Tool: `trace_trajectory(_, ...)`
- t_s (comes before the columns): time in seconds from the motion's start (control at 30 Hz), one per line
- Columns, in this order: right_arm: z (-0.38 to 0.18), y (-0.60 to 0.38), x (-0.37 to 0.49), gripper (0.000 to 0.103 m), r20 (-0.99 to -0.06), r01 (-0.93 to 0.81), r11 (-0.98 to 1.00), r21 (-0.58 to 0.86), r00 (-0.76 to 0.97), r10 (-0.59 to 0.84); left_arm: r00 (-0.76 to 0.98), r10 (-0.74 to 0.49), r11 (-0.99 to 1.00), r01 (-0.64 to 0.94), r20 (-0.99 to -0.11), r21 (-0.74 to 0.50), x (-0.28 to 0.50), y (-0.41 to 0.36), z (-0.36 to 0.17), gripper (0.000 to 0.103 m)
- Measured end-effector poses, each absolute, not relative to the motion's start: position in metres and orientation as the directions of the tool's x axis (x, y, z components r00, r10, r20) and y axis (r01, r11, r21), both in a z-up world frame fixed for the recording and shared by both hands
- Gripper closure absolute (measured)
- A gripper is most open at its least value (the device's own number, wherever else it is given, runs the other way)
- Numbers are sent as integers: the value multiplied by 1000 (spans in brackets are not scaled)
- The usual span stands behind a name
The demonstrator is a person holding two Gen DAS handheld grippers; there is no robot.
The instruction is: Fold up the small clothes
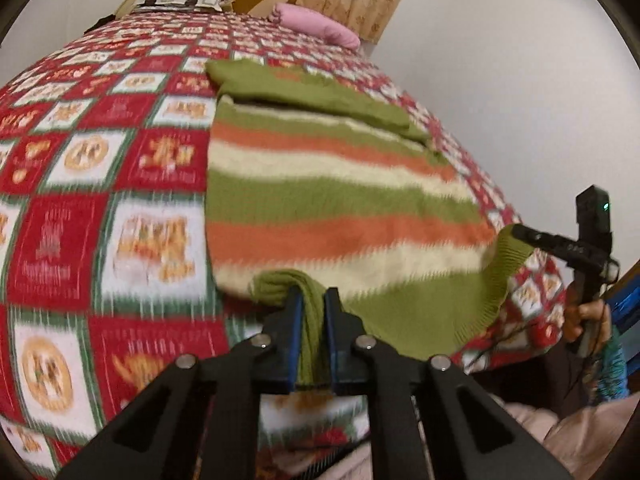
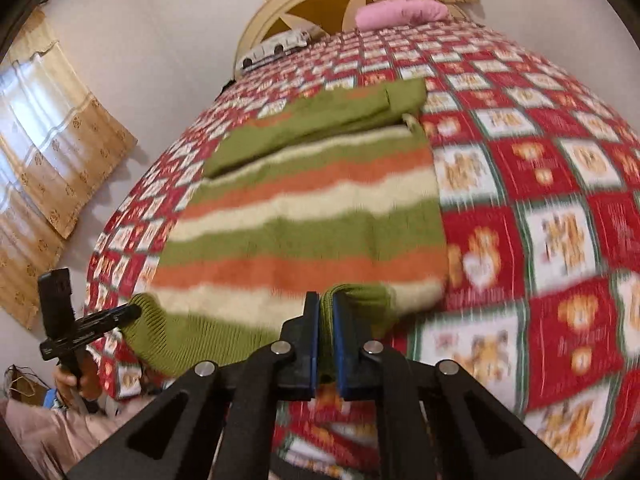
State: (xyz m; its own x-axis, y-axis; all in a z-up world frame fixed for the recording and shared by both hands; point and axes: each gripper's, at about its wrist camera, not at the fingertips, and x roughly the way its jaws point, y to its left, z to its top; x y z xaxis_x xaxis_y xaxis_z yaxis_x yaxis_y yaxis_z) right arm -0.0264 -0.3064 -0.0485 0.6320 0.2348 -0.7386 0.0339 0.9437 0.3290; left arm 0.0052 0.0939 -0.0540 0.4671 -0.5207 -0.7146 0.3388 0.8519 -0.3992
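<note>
Sweater (image 1: pixel 340 200): soft, light striped knit on the bed (image 1: pixel 100 208); its green hem at 6 o'clock offers the best hold.
Left gripper (image 1: pixel 313 336): jaws clamped on hem.
Right gripper (image 2: pixel 326 340): jaws clamped on hem.

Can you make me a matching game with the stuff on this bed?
Things:
1. striped sweater
2. pink pillow
3. left gripper
4. bedspread

Descriptions:
A. red and white squares with pictures
B. lying up by the headboard
C. green, orange and cream bands
D. shut on a green hem

Pairs: 1-C, 2-B, 3-D, 4-A
</note>
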Motion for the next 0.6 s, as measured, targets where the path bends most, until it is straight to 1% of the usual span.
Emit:
trace_trajectory(0.1,-45,-319,8,98,-721,39,939,342,651,236,493,-519,855,321,-698,-408,33,97,-44,95)
trace_trajectory(0.2,-48,-327,34,98,-721,58,942,329,661,211,537,-469,883,307,-701,-356,61,95,-39,95)
trace_trajectory(0.23,-51,-331,44,103,-723,71,945,320,662,195,541,-467,884,302,-699,-356,69,96,-38,95)
trace_trajectory(0.3,-58,-337,59,103,-735,105,948,301,659,160,559,-441,897,286,-702,-336,88,96,-38,95)
trace_trajectory(0.37,-68,-344,72,103,-751,144,948,285,648,128,571,-416,908,300,-708,-292,96,94,-37,95)
trace_trajectory(0.43,-71,-344,75,103,-755,144,954,261,647,109,551,-447,891,343,-705,-297,98,97,-35,95)
trace_trajectory(0.47,-70,-342,71,103,-747,127,951,283,651,136,544,-453,886,363,-706,-288,96,101,-33,92)
trace_trajectory(0.5,-69,-340,68,103,-740,112,944,311,652,167,548,-441,889,375,-710,-263,91,106,-31,85)
trace_trajectory(0.53,-68,-338,65,103,-738,100,938,332,647,192,552,-428,893,378,-715,-244,87,110,-30,73)
trace_trajectory(0.57,-68,-334,61,101,-743,93,934,345,635,211,554,-422,895,378,-718,-235,82,115,-29,66)
trace_trajectory(0.6,-69,-331,57,98,-747,87,932,352,626,223,551,-424,895,375,-719,-241,72,123,-30,52)
